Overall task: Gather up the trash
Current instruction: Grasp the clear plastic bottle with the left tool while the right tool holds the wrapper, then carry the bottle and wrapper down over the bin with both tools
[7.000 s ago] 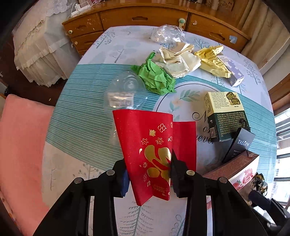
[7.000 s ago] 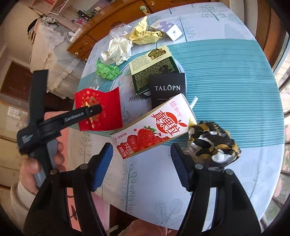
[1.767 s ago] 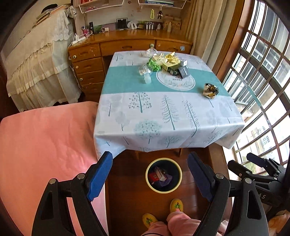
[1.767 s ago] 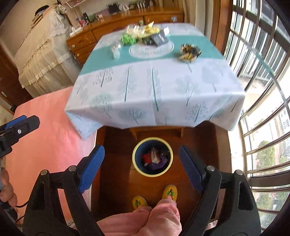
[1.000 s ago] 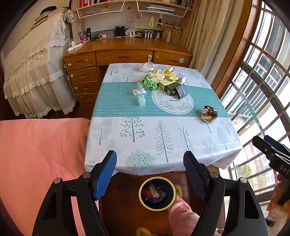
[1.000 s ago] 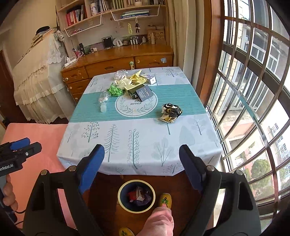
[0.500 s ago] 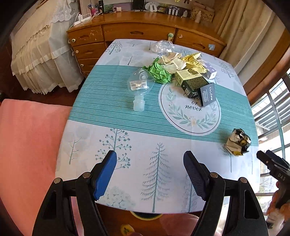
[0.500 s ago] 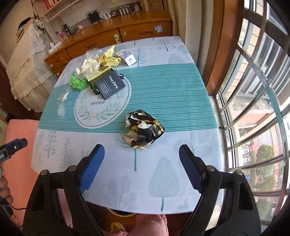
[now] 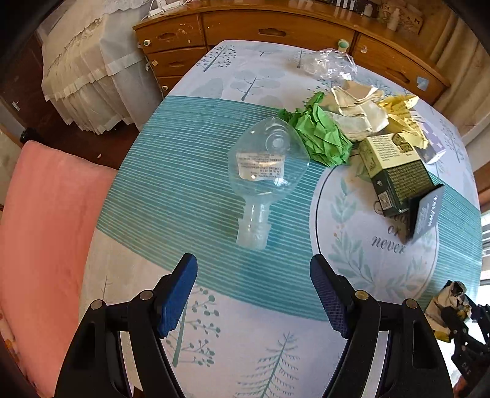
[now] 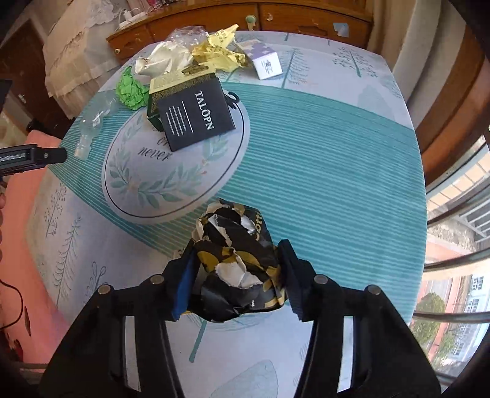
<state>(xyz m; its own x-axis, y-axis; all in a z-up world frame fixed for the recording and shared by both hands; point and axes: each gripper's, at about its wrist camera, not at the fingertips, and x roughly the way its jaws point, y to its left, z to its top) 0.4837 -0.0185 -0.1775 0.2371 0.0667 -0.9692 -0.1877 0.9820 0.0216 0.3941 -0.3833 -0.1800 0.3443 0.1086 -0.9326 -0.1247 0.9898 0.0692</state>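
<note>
- The surface point(image 10: 337, 159) has bare cloth across its whole 3 o'clock half in the right wrist view, out to the edge by the window; most of the trash crowds the far 11 to 12 o'clock part near the wooden dresser point(image 9: 275, 27).
- The right tool point(image 10: 237, 272) has just been closing its jaws, and the pads now press both sides of the black-and-gold crumpled wrapper point(image 10: 235, 245), which sits near the surface's near edge.
- The left tool point(image 9: 252, 294) stands wide with nothing between its jaws; the clear plastic bottle point(image 9: 263, 171) lies at 12 o'clock just beyond its tips, cap end toward them.
- Compared with one second ago, both views have dropped from high above the floor to close over the surface, and the yellow-rimmed bin with its scraps has gone out of view.
- Past the bottle: green crumpled paper point(image 9: 321, 134), cream paper point(image 9: 358, 110), yellow paper point(image 9: 401, 113), clear plastic bag point(image 9: 330, 64).
- The green box point(image 9: 395, 171) has the black TALOPN card point(image 10: 196, 116) leaning on it; I cannot tell whether the box holds anything.
</note>
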